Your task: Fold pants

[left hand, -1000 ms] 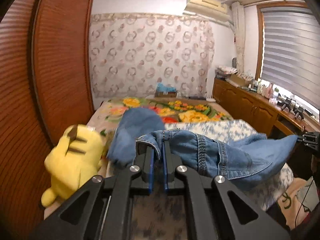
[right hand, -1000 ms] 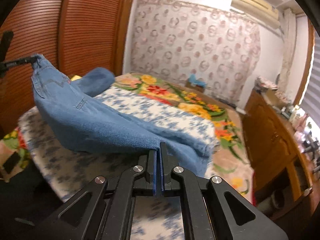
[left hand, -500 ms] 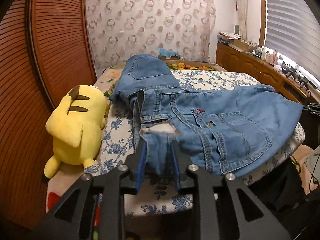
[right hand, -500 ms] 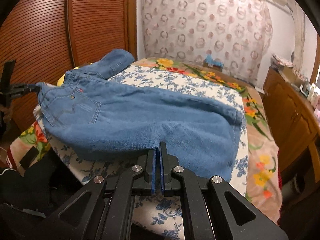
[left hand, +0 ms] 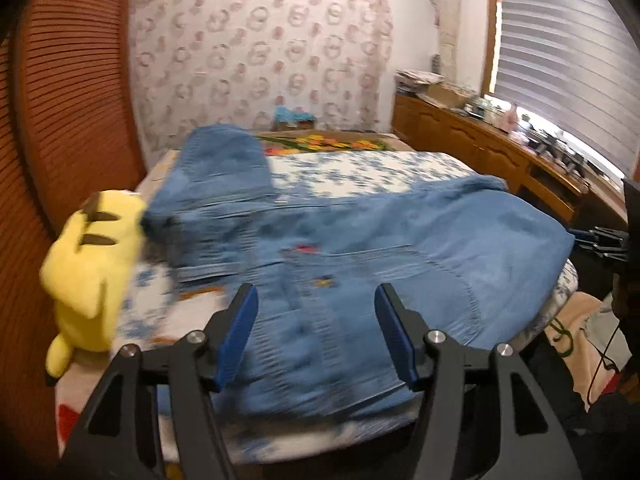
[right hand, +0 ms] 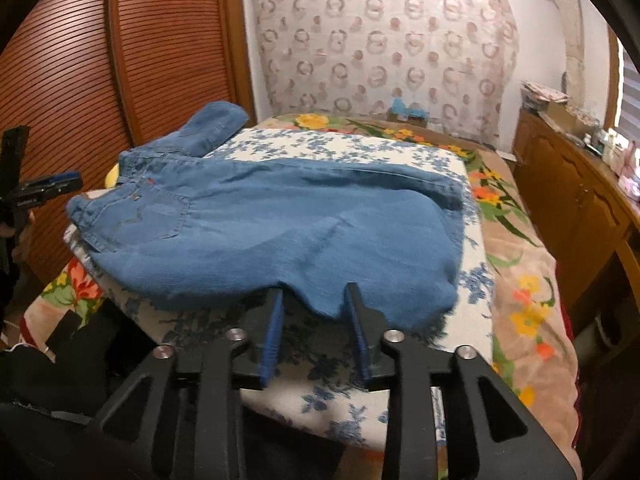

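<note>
Pants (right hand: 280, 220) lie flat on the bed (right hand: 520, 280), long axis left-right across both views: waist at left frame edge, leg ends at right. Left gripper (left hand: 316, 320) wide, holding nothing, over the waist end. Right gripper (right hand: 314, 312) wide, empty, at the near leg edge. Likely next fold: leg end toward waist.

Matt blue denim pants (right hand: 260, 236), plush yellow toy (left hand: 90, 268), slatted wood doors (right hand: 80, 60)

A yellow plush toy (left hand: 90, 276) lies on the floral bedspread (right hand: 516, 264) beside the slatted wooden wardrobe (right hand: 120, 60).
</note>
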`<action>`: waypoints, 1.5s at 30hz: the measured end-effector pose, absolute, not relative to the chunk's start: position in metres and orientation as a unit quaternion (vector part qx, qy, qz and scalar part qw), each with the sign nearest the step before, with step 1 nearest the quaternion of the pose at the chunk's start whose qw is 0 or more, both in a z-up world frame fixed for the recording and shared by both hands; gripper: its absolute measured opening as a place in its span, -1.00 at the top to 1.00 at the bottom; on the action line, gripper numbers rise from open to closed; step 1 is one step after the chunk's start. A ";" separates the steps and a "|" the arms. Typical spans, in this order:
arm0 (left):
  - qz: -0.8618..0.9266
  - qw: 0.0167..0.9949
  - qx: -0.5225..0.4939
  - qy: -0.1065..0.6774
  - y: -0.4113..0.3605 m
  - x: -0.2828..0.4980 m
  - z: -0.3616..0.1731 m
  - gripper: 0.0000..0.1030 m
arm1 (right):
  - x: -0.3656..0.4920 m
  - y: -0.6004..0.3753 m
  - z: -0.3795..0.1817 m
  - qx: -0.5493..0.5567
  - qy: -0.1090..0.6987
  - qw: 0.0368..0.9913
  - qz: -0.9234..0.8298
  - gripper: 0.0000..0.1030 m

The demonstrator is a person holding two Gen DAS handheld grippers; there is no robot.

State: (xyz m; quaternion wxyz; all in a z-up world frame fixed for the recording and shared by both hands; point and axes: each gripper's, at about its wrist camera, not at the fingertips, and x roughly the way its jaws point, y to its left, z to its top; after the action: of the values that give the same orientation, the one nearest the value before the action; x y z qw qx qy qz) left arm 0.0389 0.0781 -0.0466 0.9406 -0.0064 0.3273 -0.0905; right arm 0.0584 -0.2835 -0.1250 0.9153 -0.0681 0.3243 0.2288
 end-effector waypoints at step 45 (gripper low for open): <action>-0.142 0.926 0.037 0.349 -0.060 0.122 -0.058 -0.17 | 0.068 -0.417 -0.159 0.019 0.299 0.950 0.086 0.34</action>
State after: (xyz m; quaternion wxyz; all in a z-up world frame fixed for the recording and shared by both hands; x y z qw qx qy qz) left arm 0.1221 -0.0597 -0.0581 0.9257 0.0365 0.3486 -0.1420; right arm 0.0676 -0.4167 -0.1593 0.9502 0.0194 0.2987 0.0863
